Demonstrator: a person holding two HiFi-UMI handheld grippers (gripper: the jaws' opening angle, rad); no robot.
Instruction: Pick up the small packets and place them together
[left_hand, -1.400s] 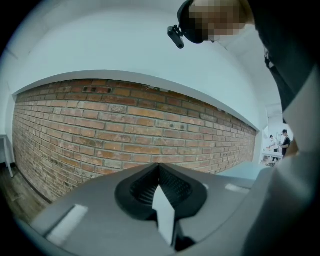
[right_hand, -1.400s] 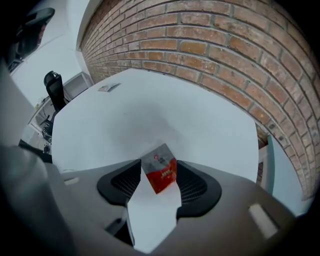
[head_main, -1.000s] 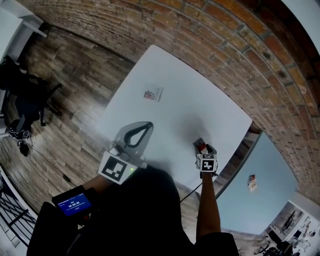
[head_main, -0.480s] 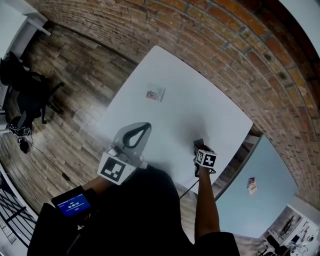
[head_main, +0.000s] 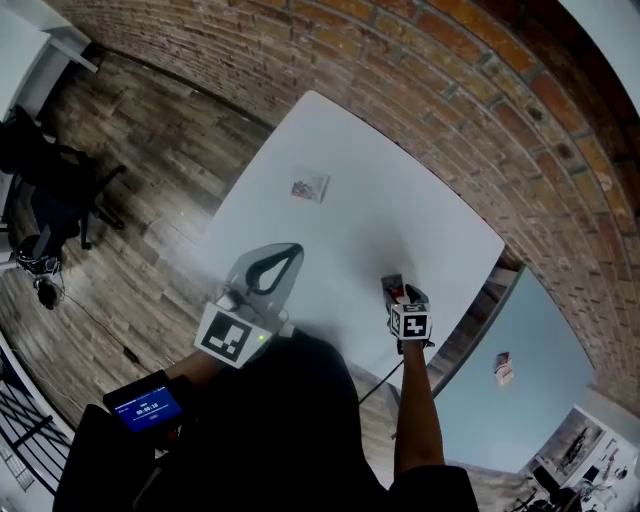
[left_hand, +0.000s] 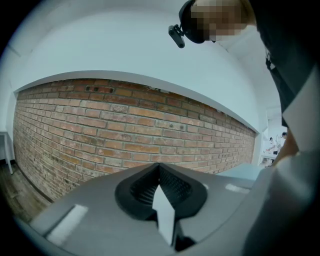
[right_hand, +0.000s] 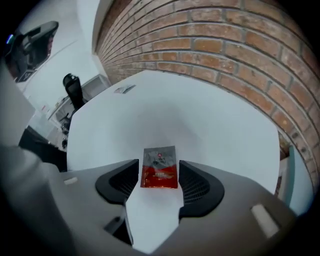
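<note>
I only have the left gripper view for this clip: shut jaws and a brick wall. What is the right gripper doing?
Observer: The right gripper is low over the white table, with its jaws apart on either side of a red and silver packet that lies flat.
Operator: Is there another packet on that table?
Observer: Yes, a second packet lies near the table's left edge, well apart from the first.
Operator: Where does my left gripper sit in all this?
Observer: The left gripper hangs over the near edge of the table, empty and close to neither packet.
</note>
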